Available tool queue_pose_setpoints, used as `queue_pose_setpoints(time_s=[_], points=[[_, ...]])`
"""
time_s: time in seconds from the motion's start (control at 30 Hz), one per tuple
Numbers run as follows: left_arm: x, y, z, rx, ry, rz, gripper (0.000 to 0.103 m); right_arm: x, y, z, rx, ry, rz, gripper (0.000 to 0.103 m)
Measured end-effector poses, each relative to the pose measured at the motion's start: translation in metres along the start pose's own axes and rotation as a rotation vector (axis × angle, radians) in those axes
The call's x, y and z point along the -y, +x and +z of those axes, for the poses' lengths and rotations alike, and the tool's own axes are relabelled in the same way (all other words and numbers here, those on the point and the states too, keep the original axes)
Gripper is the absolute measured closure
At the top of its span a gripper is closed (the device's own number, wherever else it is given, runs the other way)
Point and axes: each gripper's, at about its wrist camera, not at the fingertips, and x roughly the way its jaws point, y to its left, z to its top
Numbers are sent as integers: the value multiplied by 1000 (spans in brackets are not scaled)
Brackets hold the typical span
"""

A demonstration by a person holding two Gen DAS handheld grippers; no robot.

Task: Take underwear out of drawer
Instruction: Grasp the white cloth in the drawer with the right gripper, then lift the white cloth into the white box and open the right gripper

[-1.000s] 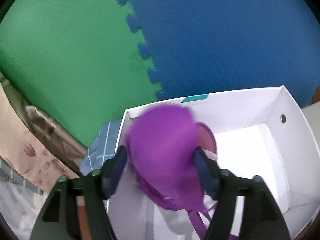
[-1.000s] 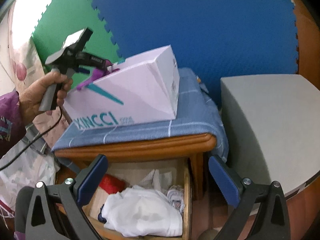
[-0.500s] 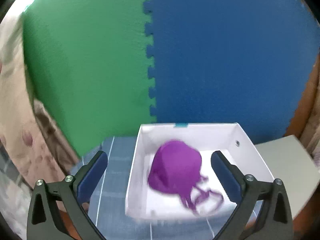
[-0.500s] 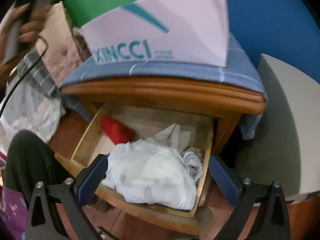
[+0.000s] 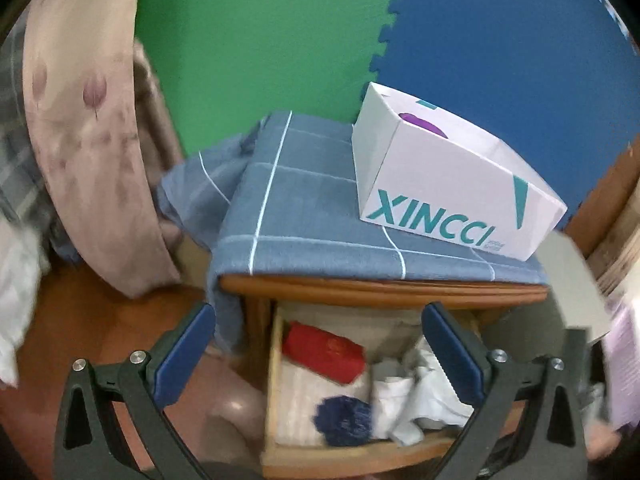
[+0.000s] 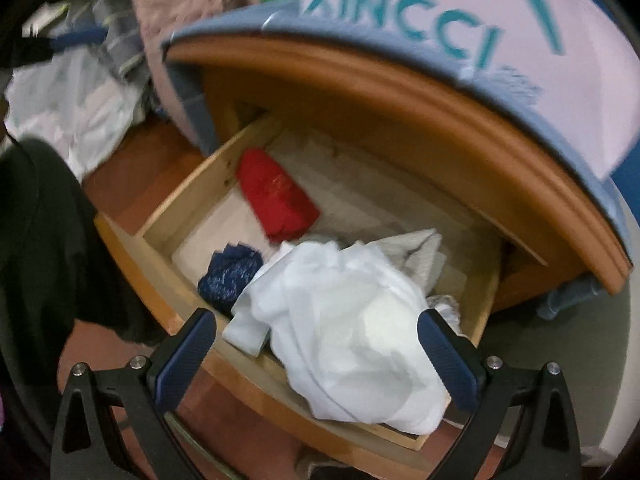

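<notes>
Right wrist view: right gripper (image 6: 316,354), jaws apart, hangs nearest the white underwear (image 6: 344,328) lower centre in the drawer (image 6: 160,264); left gripper (image 5: 316,354) is likewise open, farther off.

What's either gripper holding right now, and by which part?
Nothing. The left gripper and the right gripper are both open and empty, above the open drawer. The purple underwear lies in the white box, ungripped.

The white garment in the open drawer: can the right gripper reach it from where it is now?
Probably yes. The right gripper is open and empty, just above the white garment, which lies on top at the front of the drawer. Nothing covers it; the cabinet top overhangs only the back.
</notes>
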Motion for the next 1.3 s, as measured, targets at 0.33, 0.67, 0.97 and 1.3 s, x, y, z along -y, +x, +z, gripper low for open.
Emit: queue_pose_setpoints(time_s=[0.33, 0.67, 0.97, 1.3], points=[[-12, 3, -3, -6, -38, -15, 0, 25, 40, -4, -180, 88, -139, 8], [-8, 6, -3, -6, -11, -4, 0, 50, 0, -15, -51, 241, -10, 94], [-5, 10, -5, -27, 5, -3, 0, 69, -95, -14, 142, 350, 106, 94], [-15, 10, -4, -47, -53, -34, 0, 80, -224, 38, 378, 331, 127, 94]])
